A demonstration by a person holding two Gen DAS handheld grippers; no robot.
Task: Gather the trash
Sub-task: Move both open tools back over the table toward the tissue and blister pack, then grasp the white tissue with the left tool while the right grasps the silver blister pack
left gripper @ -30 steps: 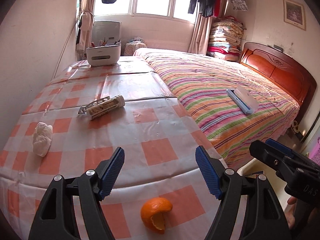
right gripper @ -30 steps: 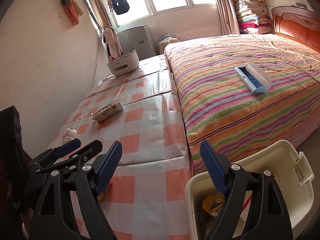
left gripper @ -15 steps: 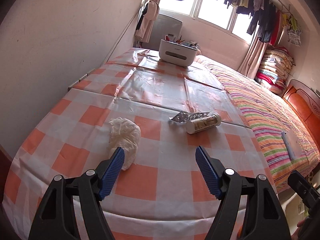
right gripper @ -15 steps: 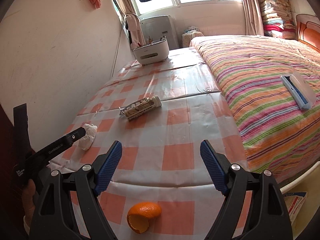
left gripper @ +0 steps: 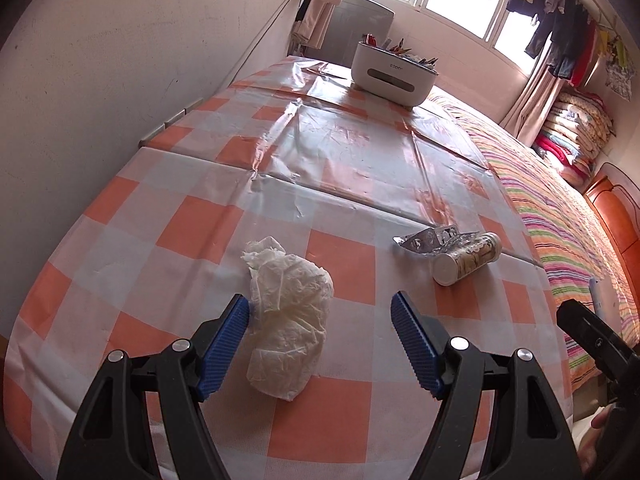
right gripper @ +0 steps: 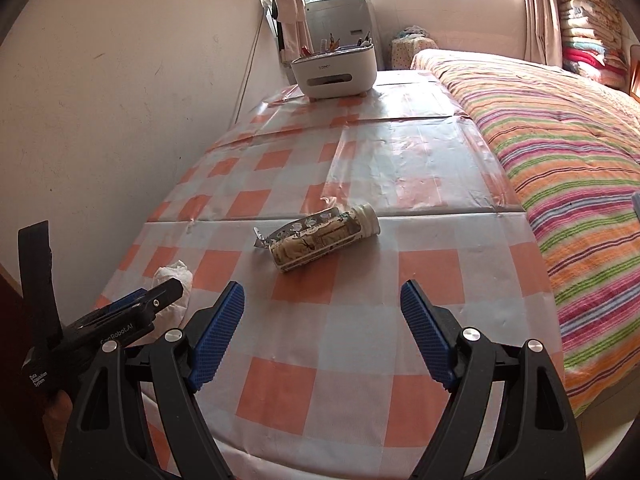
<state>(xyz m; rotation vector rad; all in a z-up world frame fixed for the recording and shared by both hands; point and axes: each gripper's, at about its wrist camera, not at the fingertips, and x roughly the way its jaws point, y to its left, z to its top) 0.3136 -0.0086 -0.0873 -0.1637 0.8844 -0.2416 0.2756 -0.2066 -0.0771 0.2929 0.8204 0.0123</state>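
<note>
A crumpled white tissue (left gripper: 290,320) lies on the orange-checked tablecloth (left gripper: 360,168), right in front of my left gripper (left gripper: 320,344). That gripper is open, its left pad beside the tissue's edge and nothing pinched. Further right lie a printed cylindrical tube (left gripper: 466,258) and a foil blister pack (left gripper: 428,238). In the right wrist view my right gripper (right gripper: 322,336) hangs open over the cloth, a short way before the tube (right gripper: 324,238) and the foil pack (right gripper: 298,228). The tissue (right gripper: 174,286) shows at the left, partly behind the left gripper's finger (right gripper: 132,314).
A white desk organiser (left gripper: 394,72) with pens stands at the table's far end. The wall (left gripper: 120,60) runs along the left side. A bed with a striped quilt (right gripper: 560,152) borders the table on the right, with folded blankets (right gripper: 588,40) stacked beyond.
Both grippers swung left, away from the orange peel and the white bin, which left view. The left gripper closed in on the tissue; the right now faces the tube. Jaws stayed open.
</note>
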